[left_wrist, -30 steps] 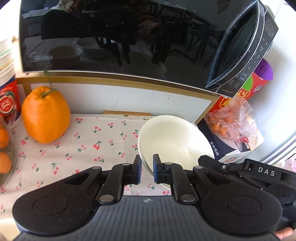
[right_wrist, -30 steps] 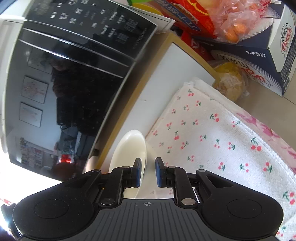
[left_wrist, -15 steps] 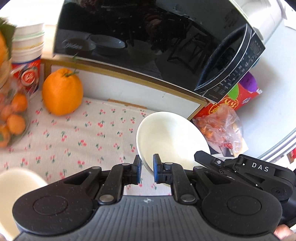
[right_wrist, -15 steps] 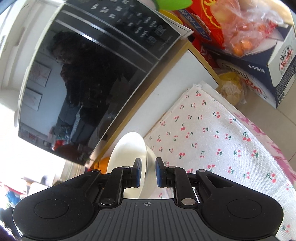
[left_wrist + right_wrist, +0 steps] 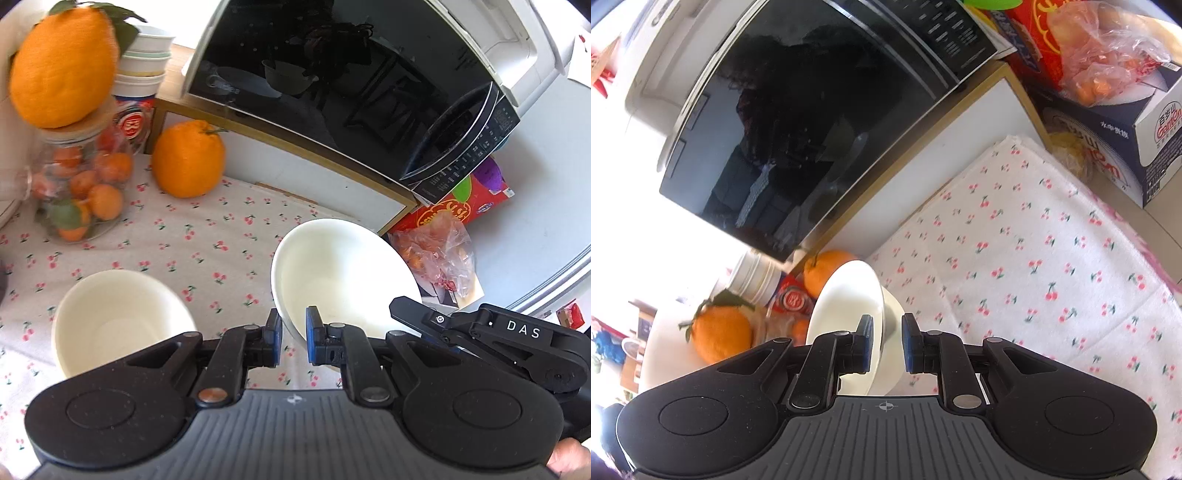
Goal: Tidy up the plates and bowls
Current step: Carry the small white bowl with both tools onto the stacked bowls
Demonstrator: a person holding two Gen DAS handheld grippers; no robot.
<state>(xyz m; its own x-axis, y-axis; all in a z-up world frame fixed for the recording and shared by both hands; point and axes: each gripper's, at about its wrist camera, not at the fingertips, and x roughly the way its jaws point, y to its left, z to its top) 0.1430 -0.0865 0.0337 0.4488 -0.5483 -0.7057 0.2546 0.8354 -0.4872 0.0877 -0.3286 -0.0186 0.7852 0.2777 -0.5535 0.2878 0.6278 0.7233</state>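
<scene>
I have both grippers, left point(image 5: 293, 332) and right point(image 5: 885, 341), pinched narrow on opposite rims of one smooth white bowl point(image 5: 343, 273), round and glossy at centre frame over the cherry-print cloth point(image 5: 207, 240), its near edge hidden behind my fingers, a second bowl point(image 5: 114, 317) lower left

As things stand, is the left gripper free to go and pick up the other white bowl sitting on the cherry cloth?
Probably not yet. The left gripper is shut on the rim of the held bowl, as is the right gripper. The path to the resting bowl looks open.
</scene>
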